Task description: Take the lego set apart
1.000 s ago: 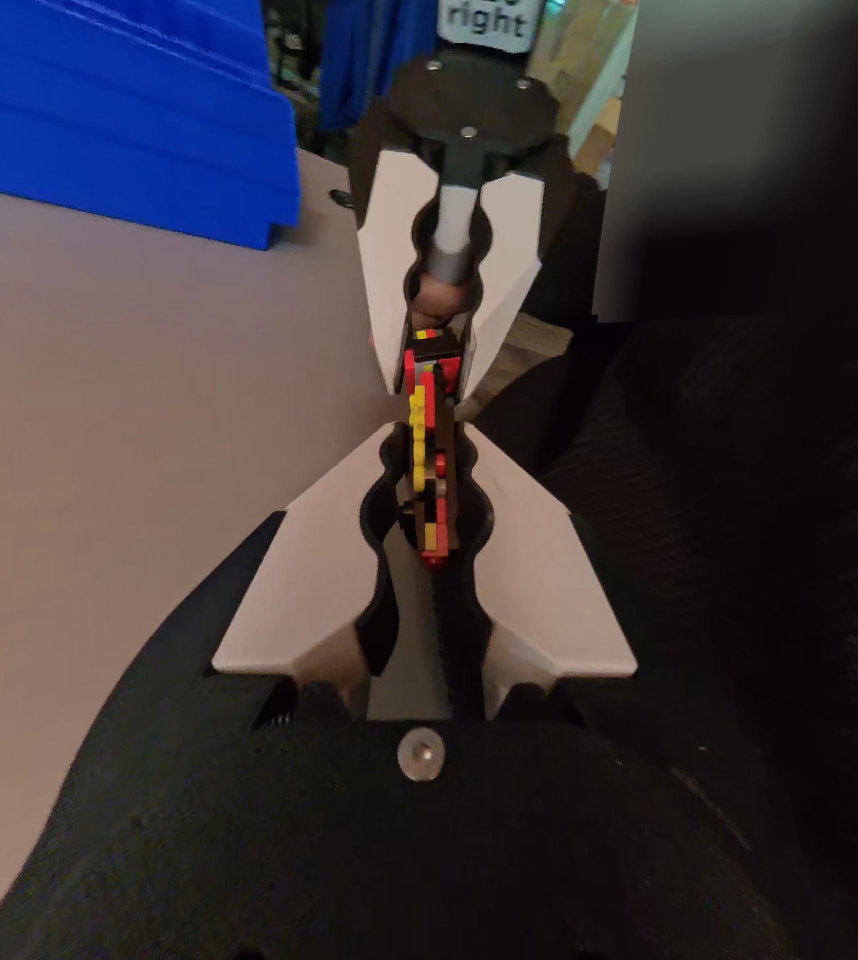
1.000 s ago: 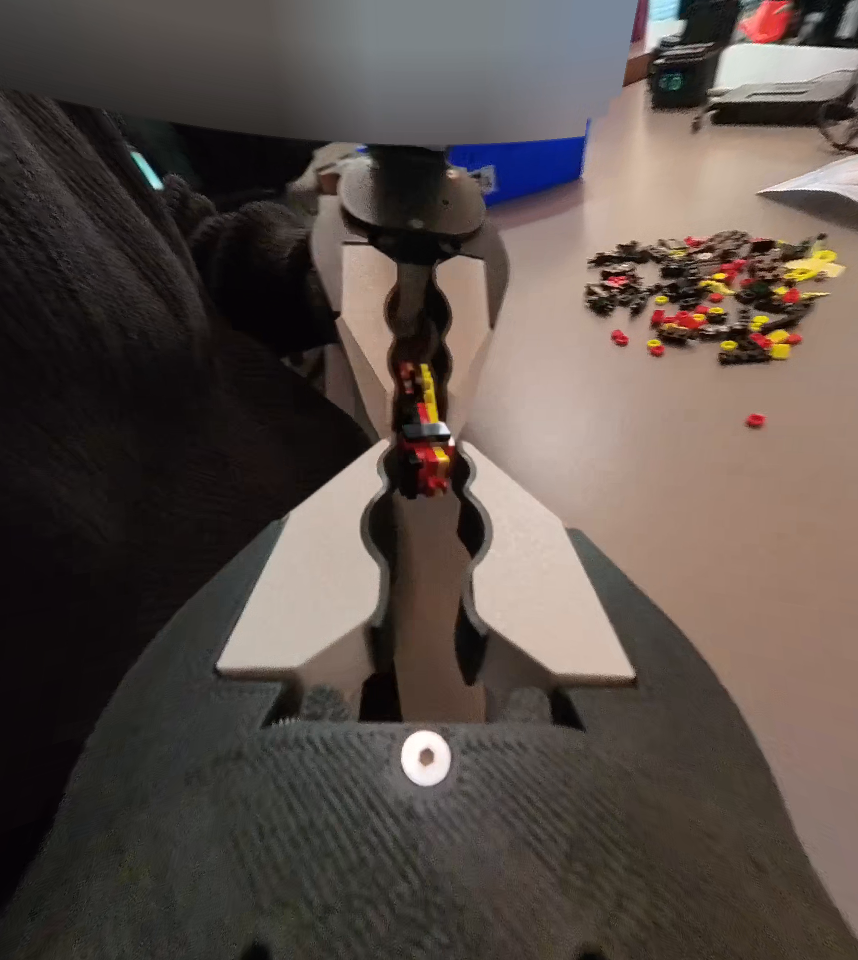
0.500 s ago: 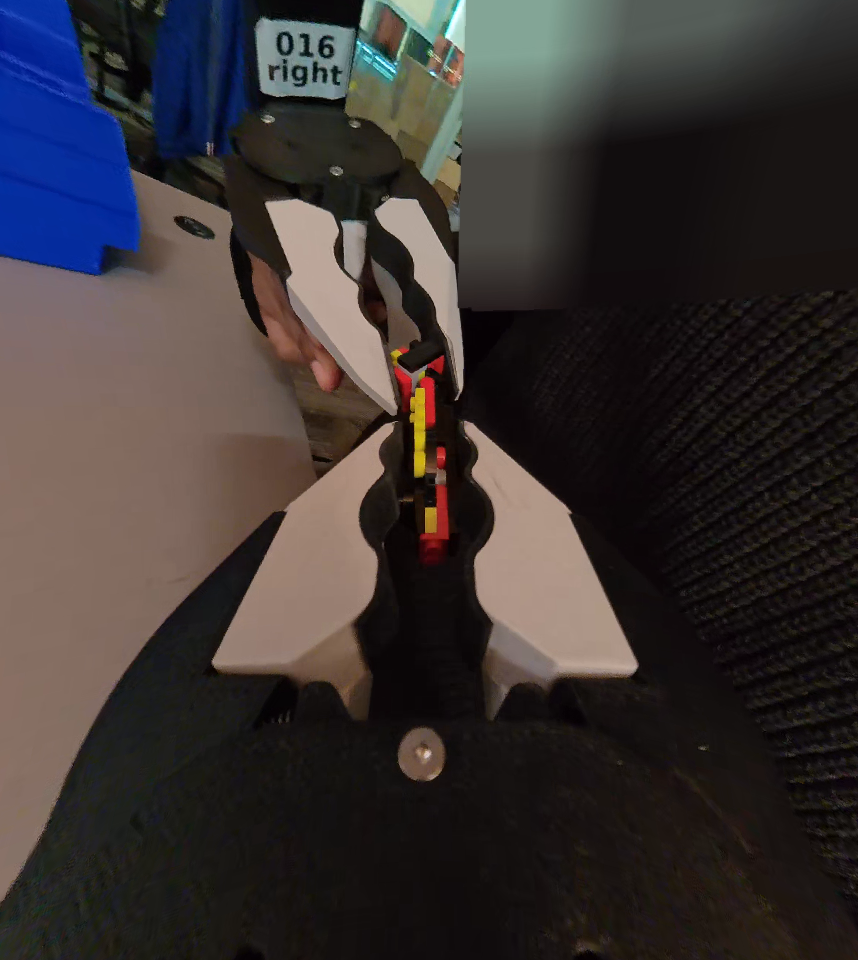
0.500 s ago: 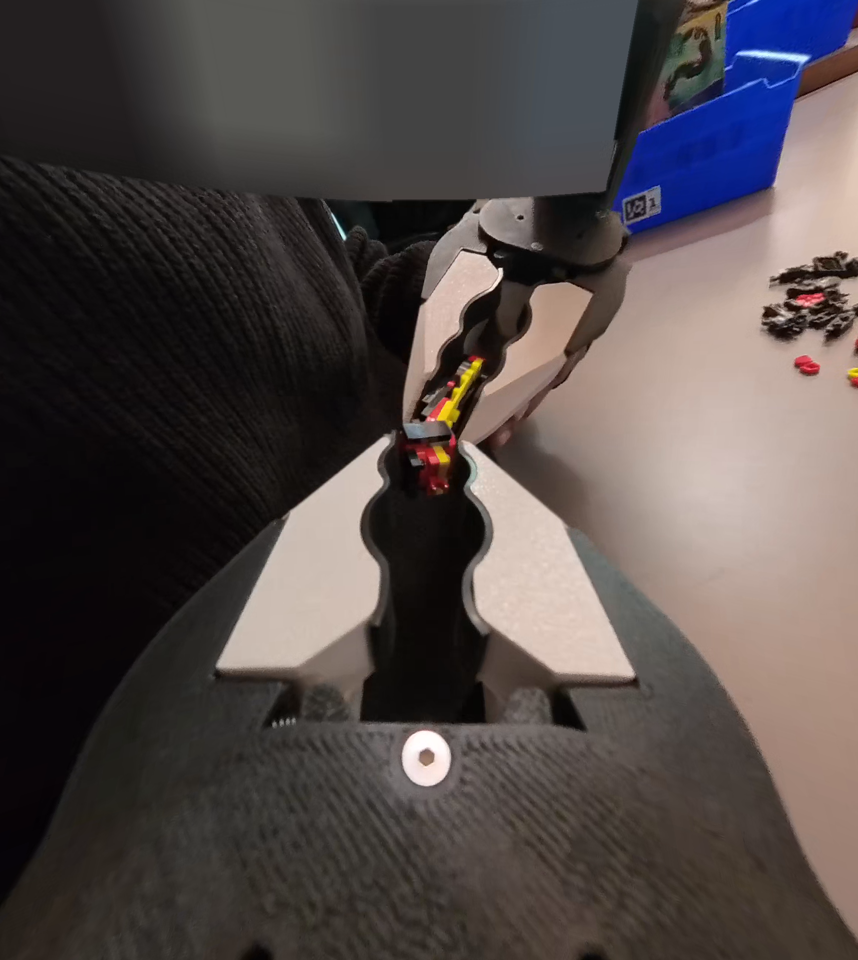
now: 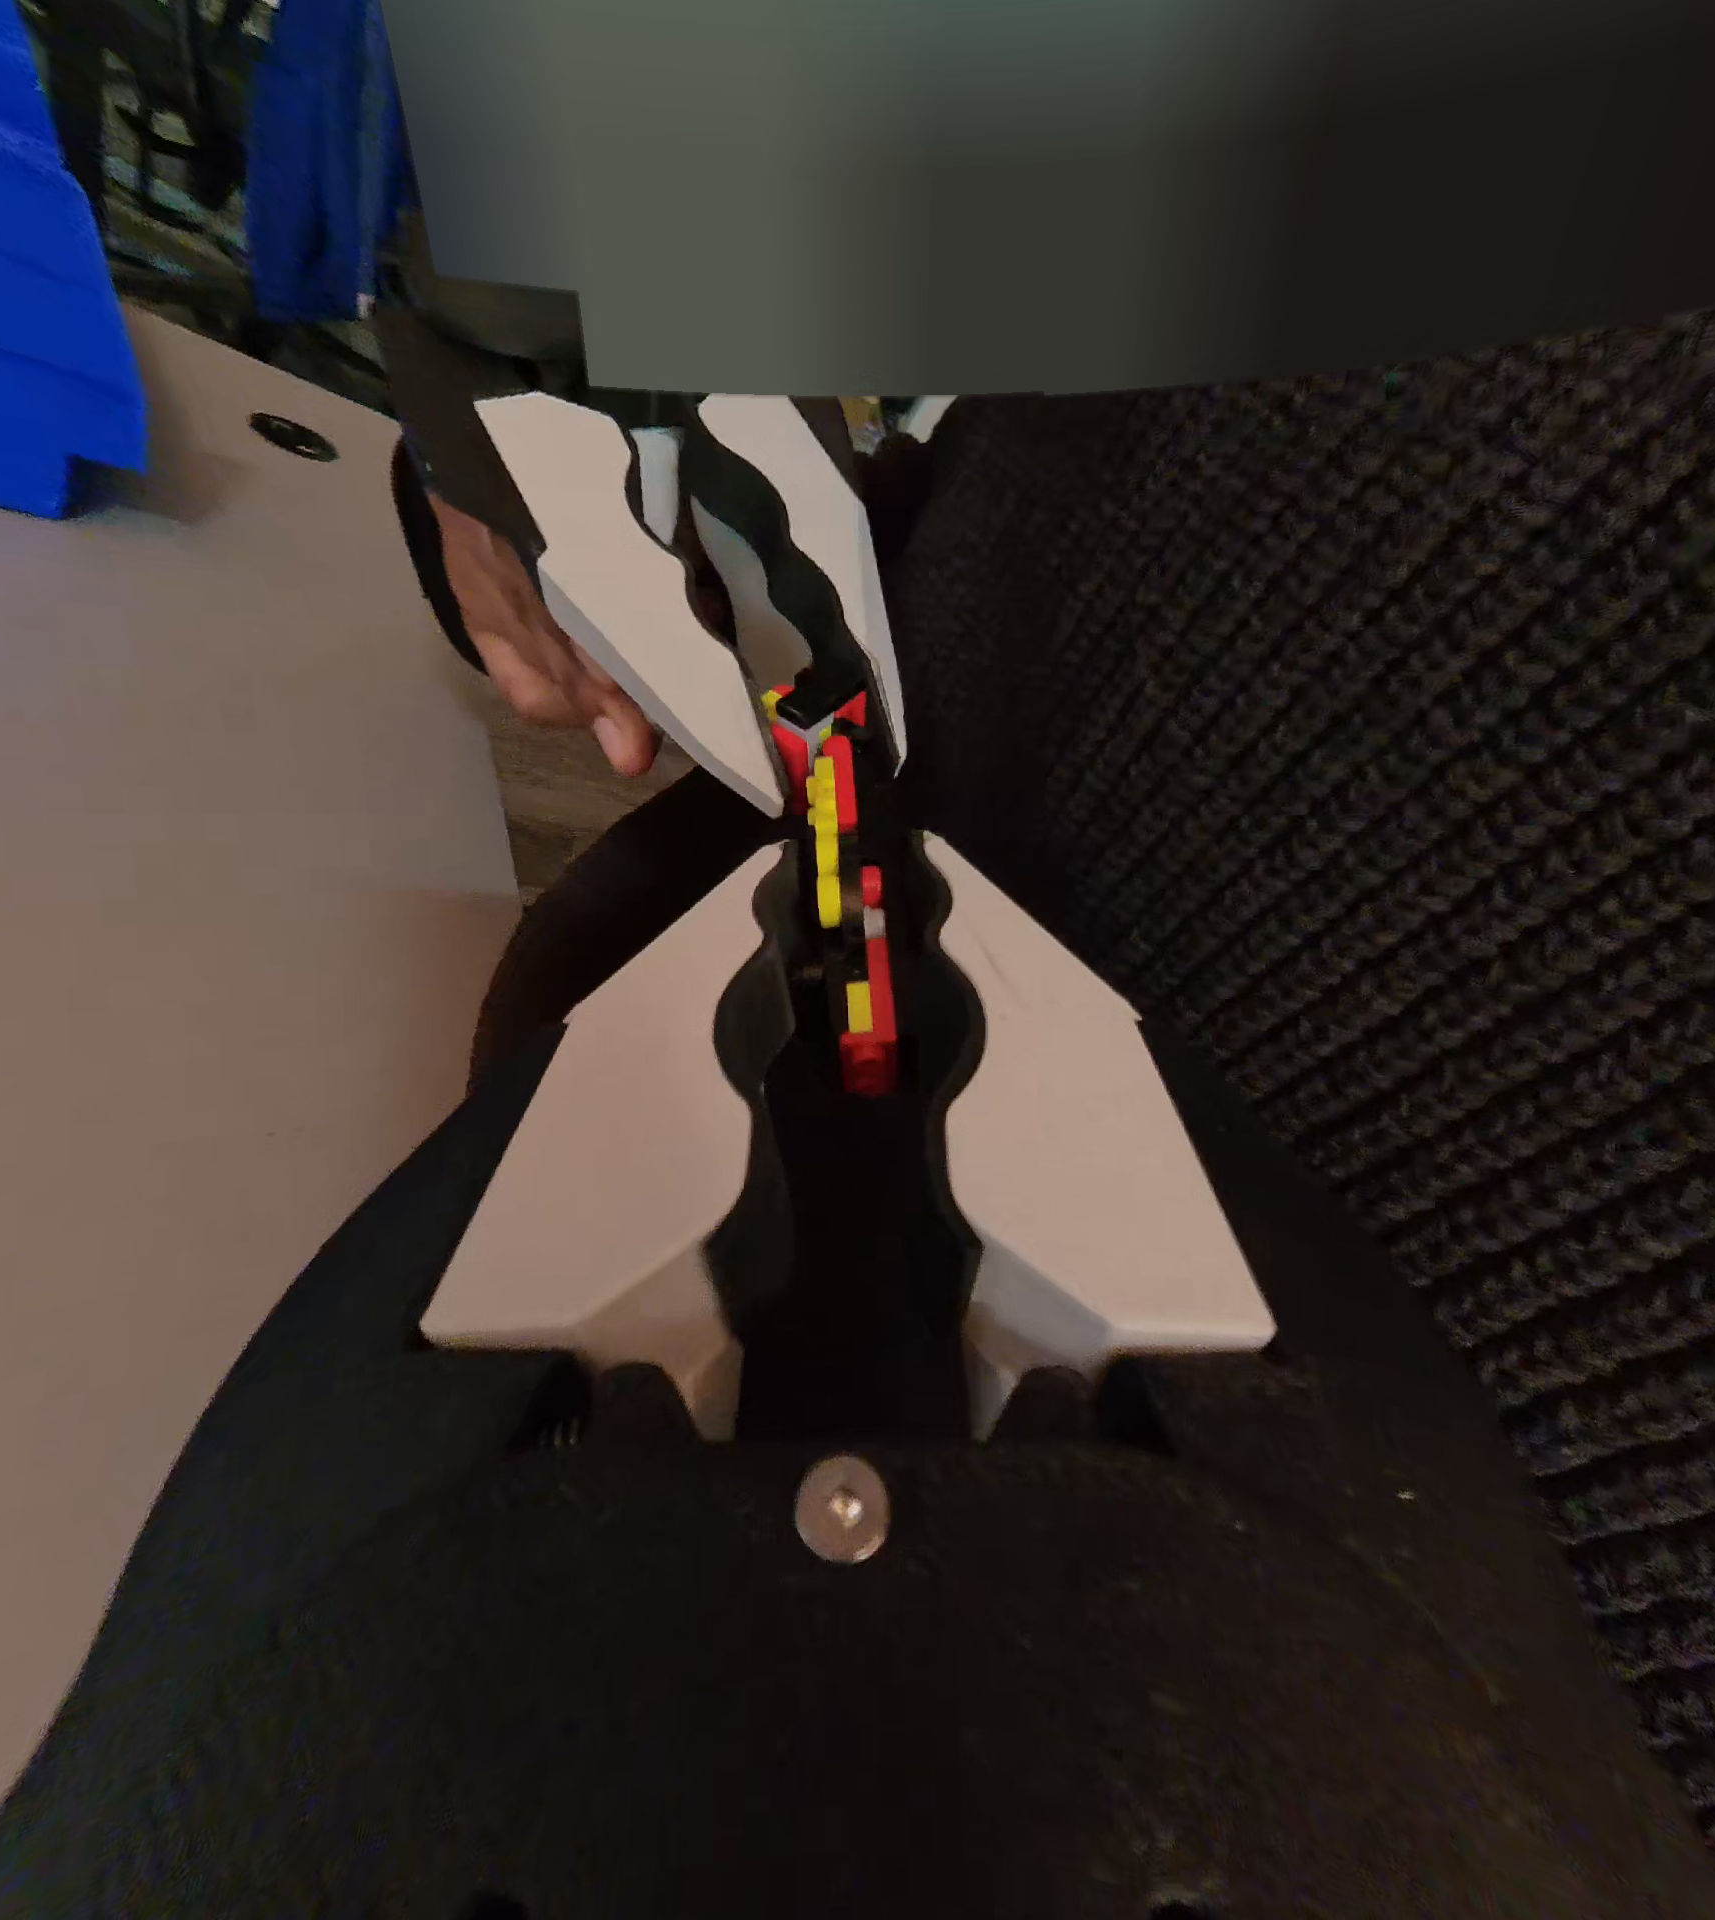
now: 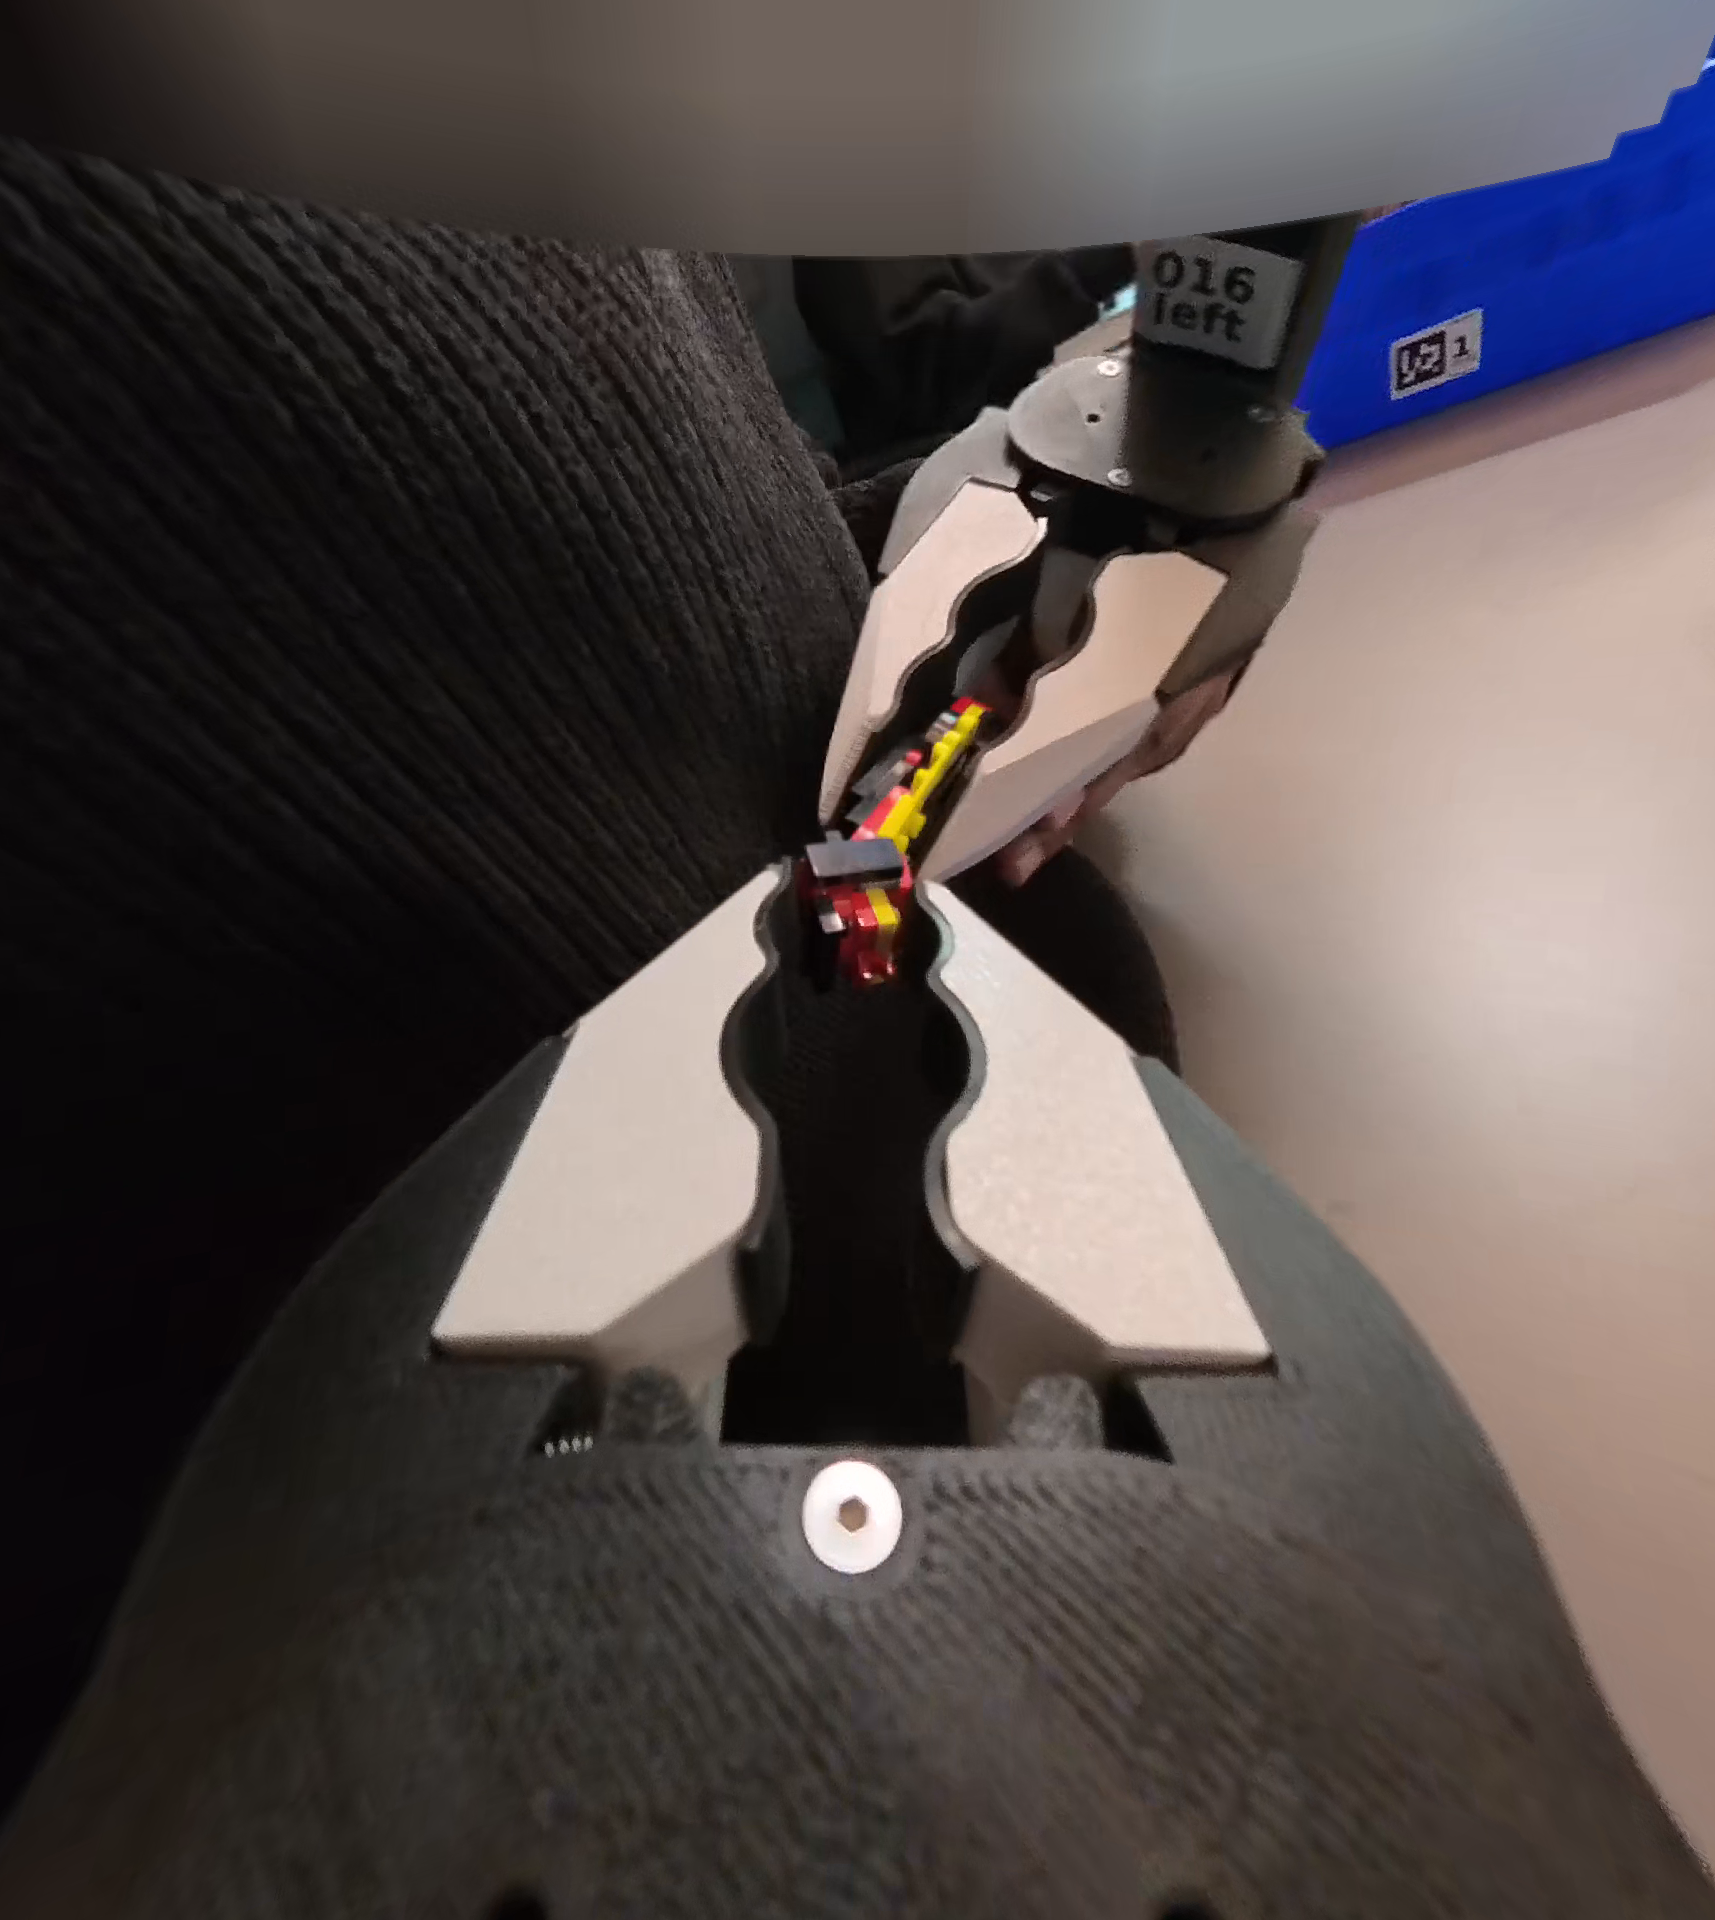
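Right wrist view: bare table (image 6: 1455, 935) open to the right; dark knit sweater (image 6: 313, 623) blocks left; blue bin (image 6: 1559, 260) far right.

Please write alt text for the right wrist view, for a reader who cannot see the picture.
Two claws grip one red, yellow and black lego piece from opposite ends: the right claw in the foreground is shut on its near end, and the left claw reaches in from the upper right. Behind them is a dark knitted sleeve; at right, a beige table with a blue bin.
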The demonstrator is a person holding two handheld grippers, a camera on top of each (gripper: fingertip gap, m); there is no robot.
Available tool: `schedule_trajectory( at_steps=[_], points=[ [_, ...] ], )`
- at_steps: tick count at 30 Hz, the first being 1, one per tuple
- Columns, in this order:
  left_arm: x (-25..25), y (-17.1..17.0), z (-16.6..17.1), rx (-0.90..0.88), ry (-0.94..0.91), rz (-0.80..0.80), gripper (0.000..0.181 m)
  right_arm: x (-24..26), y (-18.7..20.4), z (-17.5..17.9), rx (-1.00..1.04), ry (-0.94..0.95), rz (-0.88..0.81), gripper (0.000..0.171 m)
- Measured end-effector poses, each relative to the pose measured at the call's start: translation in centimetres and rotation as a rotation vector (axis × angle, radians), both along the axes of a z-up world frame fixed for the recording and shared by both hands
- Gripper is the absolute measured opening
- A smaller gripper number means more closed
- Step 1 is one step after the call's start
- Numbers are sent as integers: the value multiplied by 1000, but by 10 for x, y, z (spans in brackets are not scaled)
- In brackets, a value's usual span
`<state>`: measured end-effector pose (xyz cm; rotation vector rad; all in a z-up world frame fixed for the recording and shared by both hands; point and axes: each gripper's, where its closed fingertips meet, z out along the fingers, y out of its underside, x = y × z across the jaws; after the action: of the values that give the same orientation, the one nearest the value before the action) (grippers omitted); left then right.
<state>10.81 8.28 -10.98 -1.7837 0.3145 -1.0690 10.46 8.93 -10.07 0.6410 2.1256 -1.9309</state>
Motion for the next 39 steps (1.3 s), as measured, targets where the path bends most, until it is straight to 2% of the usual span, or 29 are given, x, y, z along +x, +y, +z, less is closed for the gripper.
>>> schedule_trajectory(
  at_steps=[5, 11, 21, 22, 23, 25, 26, 28, 29, 33, 34, 39],
  points=[
    [-2, -5, -5, -11, 3, 70, 24, 2, -1, -7, -15, -48, 18, 21],
    [1, -6, 2, -10, -75, 73, 24, 4, -1, -1, -88, -89, 36, 21],
    [0, -5, 2, -11, -72, 95, 24, 4, 5, 0, -57, -92, 3, 22],
    [0, -7, 1, -7, -76, 84, 24, 6, 8, 0, -57, -90, 14, 20],
    [-5, -14, 6, 21, -114, 62, 24, 7, 23, 5, -96, -82, 24, 3],
    [-34, -18, 25, 105, -232, 144, 21, -19, 87, 28, -243, -36, -217, 0],
    [-26, -14, 20, 97, -180, 125, 22, -22, 89, 29, -227, -8, -246, 0],
    [-6, -7, 1, 35, -64, 66, 23, -19, 60, 2, -16, 23, -221, 0],
    [-10, -4, -6, 8, -36, 93, 22, -20, 55, -1, 14, 24, -224, 0],
    [-41, 3, 3, 33, -102, 225, 22, -26, 64, 28, -164, 70, -287, 0],
    [-46, 4, 3, 29, -104, 251, 22, -28, 65, 30, -170, 89, -306, 1],
    [-62, 12, -3, 4, -75, 356, 22, -50, 59, 3, 22, 143, -432, 31]
  ],
)
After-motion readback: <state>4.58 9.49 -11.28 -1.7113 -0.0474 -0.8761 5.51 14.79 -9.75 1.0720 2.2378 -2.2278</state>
